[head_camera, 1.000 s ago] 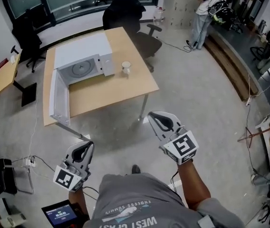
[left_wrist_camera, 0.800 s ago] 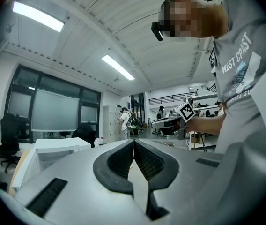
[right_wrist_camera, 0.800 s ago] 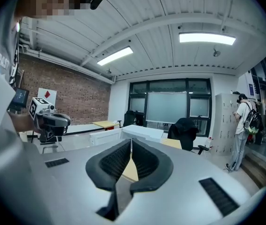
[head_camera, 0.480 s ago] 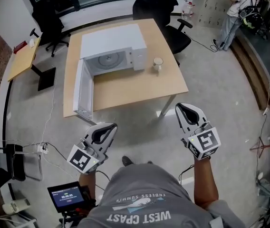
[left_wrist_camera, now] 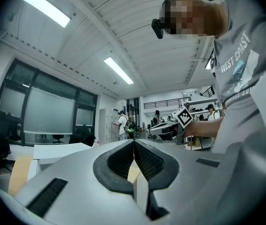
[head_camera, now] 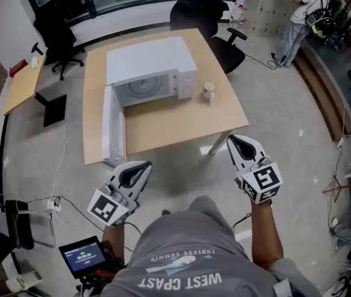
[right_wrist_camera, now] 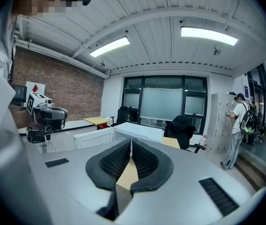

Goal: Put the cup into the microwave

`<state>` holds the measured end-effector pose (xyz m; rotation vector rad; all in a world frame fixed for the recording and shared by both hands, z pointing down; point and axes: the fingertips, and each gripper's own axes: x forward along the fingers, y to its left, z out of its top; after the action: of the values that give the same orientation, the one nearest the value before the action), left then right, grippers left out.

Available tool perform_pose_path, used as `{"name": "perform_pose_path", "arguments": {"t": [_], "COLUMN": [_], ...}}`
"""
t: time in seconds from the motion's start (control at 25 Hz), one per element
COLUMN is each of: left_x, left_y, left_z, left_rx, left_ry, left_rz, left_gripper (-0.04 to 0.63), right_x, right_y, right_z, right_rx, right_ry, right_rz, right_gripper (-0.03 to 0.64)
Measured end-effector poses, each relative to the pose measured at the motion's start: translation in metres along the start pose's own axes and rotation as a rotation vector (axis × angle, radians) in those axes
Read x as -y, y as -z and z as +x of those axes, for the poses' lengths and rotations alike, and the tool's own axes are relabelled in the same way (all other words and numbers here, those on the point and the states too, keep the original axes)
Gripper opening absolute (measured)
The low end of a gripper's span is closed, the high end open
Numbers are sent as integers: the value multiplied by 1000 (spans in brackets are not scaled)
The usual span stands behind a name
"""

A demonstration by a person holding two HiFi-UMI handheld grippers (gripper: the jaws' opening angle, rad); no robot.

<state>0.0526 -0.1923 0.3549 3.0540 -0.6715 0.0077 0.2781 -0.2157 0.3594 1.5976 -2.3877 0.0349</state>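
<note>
A small pale cup (head_camera: 209,90) stands on the wooden table (head_camera: 163,125), just right of a white microwave (head_camera: 154,60). The microwave's door (head_camera: 112,125) hangs wide open toward the table's near left corner, showing the turntable inside. Both grippers are held over the floor, short of the table's near edge. My left gripper (head_camera: 142,164) is shut and empty; in its own view the pads (left_wrist_camera: 144,161) meet at the tip. My right gripper (head_camera: 235,139) is also shut and empty, pointing at the microwave (right_wrist_camera: 140,130). The jaws hide the cup in both gripper views.
Black office chairs (head_camera: 203,11) (head_camera: 58,33) stand behind the table. A small yellow desk (head_camera: 24,88) is at far left. A person (head_camera: 296,8) stands by lockers at the back right. A screen device (head_camera: 81,255) and floor cables (head_camera: 49,204) lie near left.
The table and microwave have drawn closer and shifted toward the middle of the head view. Both grippers moved forward toward the table and stayed shut.
</note>
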Motion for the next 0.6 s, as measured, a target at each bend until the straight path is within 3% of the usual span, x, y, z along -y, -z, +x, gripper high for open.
{"name": "perform_pose_path", "arguments": {"t": [0.28, 0.6], "left_x": [-33, -106], "left_y": [13, 15], "left_z": [7, 60], "left_rx": [-40, -88], "left_ry": [-57, -157], "left_rz": [-32, -24], "left_gripper": [21, 21], "right_x": [42, 145], "right_y": [38, 113], "right_z": [60, 190], "right_rx": [-79, -187], "right_ry": [5, 11], "right_rz": [45, 146], "right_gripper": [20, 25]}}
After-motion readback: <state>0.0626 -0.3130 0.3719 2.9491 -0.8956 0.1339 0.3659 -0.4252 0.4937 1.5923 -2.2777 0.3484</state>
